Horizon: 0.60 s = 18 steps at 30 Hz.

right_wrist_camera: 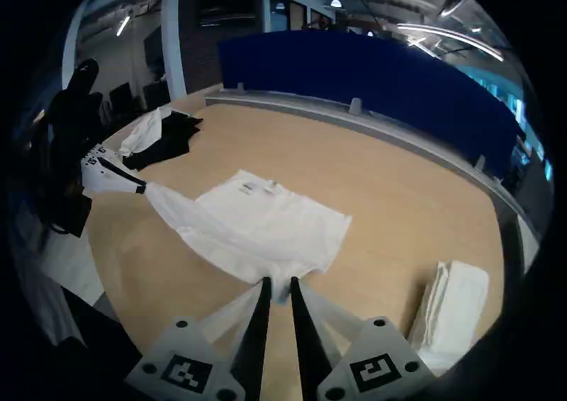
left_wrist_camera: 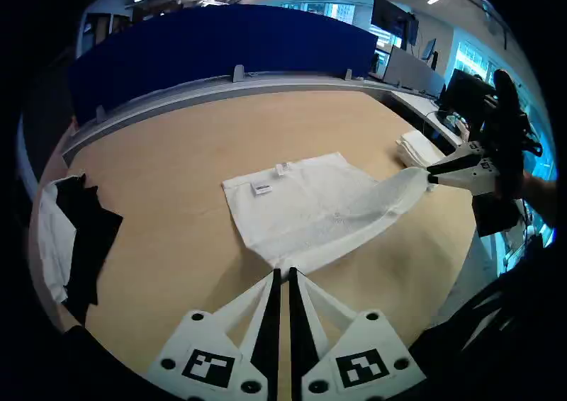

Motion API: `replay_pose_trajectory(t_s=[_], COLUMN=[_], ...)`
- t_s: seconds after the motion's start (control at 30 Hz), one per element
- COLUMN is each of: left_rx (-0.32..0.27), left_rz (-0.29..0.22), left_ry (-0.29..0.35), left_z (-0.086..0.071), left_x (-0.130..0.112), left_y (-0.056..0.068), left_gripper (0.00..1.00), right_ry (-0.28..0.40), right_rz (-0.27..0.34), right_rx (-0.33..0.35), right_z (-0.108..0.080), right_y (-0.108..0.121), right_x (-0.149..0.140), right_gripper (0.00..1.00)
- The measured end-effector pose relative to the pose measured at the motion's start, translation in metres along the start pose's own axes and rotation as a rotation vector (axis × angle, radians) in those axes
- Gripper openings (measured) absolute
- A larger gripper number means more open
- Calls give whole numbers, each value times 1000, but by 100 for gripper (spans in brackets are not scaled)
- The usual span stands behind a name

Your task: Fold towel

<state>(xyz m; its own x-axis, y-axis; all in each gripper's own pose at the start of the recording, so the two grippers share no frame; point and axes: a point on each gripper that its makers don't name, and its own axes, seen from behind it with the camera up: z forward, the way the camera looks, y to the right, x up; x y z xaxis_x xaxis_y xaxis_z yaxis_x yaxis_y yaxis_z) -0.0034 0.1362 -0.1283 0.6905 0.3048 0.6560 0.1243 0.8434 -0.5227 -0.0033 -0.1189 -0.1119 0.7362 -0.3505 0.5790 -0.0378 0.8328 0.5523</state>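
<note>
The towel point(left_wrist_camera: 305, 202) is thin white cloth: light, limp, with no stiffness of its own. It sags wherever I don't carry it, and I judge it will follow wherever its corners are taken. The corners are the place to hold, and that is where I have it. My left claw point(left_wrist_camera: 283, 280) is pressed together on one near corner, and my right claw point(right_wrist_camera: 278, 291) pinches the other, fingers almost touching with cloth between them. The near edge hangs raised in a slack band between the two, while the far part lies flat mid-surface point(left_wrist_camera: 177, 160). Both claws sit low and well apart, pointing across toward the blue divider point(left_wrist_camera: 212, 47).
</note>
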Motion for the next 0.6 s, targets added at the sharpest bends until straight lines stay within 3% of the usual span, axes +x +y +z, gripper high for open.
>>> replay_pose_trajectory(t_s=[0.37,0.6], left_rx=[6,18], left_rz=[-6,-16], left_ry=[9,22], left_z=[3,14], left_x=[3,13], left_y=[-1,-11], left_gripper=[8,8], right_ry=[-16,-15], right_rz=[-4,-11], right_rx=[-1,-2], right_z=[3,13], right_y=[3,13], right_x=[-2,8], right_gripper=[20,20])
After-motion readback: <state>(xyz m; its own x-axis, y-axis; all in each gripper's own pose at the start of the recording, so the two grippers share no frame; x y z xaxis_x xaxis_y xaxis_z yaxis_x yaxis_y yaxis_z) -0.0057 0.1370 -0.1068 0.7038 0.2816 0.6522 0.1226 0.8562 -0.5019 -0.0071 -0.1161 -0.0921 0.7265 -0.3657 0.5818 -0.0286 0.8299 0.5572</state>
